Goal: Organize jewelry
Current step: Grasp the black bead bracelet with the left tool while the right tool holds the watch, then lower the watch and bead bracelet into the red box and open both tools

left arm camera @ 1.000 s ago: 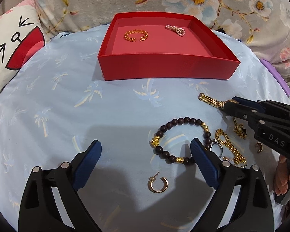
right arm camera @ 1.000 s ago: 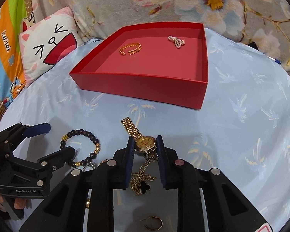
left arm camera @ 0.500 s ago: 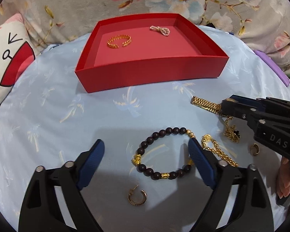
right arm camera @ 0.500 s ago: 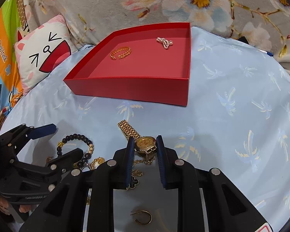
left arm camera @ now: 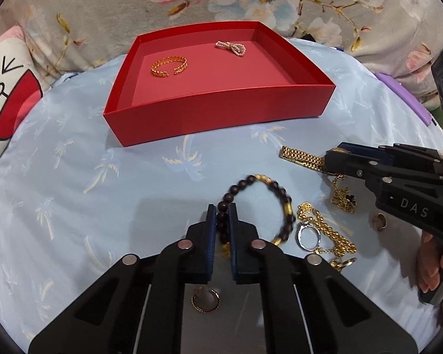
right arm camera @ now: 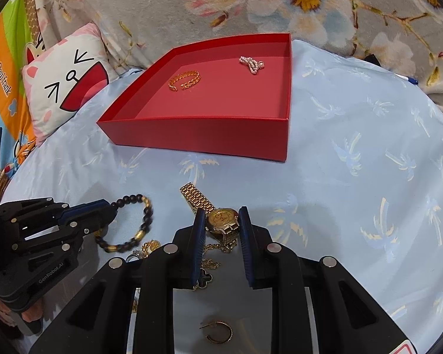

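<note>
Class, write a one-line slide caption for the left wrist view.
Left gripper pinches the beaded bracelet near the red tray.

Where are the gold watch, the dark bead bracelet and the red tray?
gold watch (right arm camera: 223, 218): right wrist view, on its round dial.
dark bead bracelet (left arm camera: 280, 190): left wrist view, on the far right beads.
red tray (left arm camera: 221, 115): left wrist view, on its near outer wall.

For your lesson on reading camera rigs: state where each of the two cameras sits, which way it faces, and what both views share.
Left wrist: rides the left gripper, facing the red tray; its fingers pinch the beaded bracelet; the right gripper enters from the right.
Right wrist: rides the right gripper, facing the tray; its fingers flank the gold watch.
Shared: tray, bracelet, watch, both grippers.
</note>
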